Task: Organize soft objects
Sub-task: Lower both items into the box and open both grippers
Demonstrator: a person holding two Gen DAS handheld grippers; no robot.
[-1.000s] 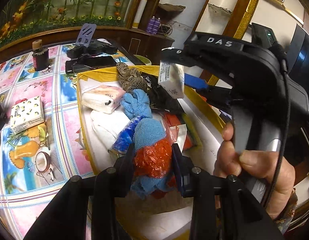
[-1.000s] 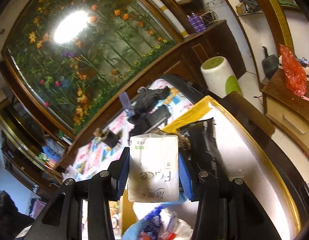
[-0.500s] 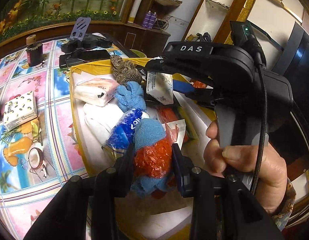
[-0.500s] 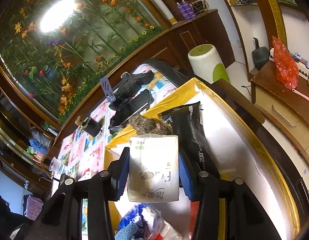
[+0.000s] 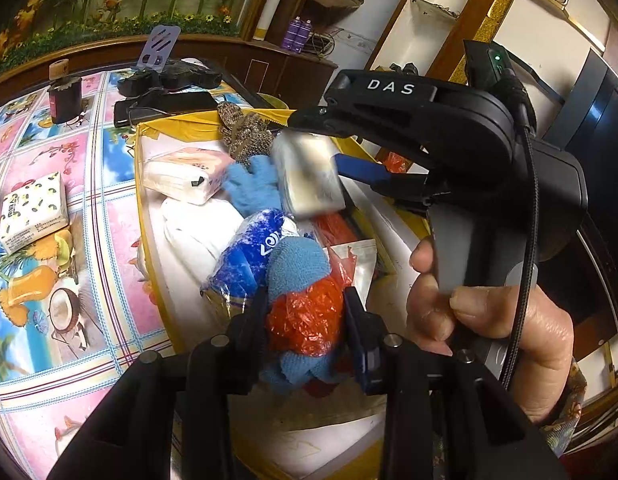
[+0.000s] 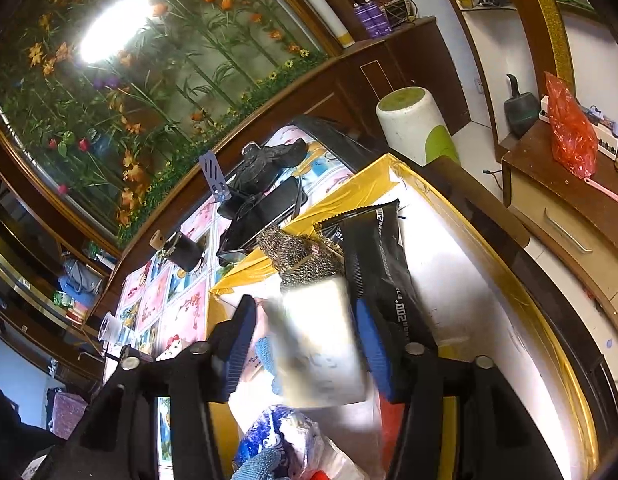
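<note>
Between the spread fingers of the right gripper (image 6: 305, 344), a blurred white tissue pack (image 6: 321, 344) hangs loose above the yellow-rimmed tray (image 5: 149, 216) of soft goods, while the left gripper (image 5: 305, 320), nearer the tray's front, clamps a blue cloth and red plastic bundle (image 5: 303, 304), a blue wrapper (image 5: 249, 256) just left

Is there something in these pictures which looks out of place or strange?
Yes. The white tissue pack is blurred and tilted inside the open right claw, with a gap on one side, so it seems to be slipping loose. A spotted tissue pack lies on the table, outside the yellow-edged tray.
</note>
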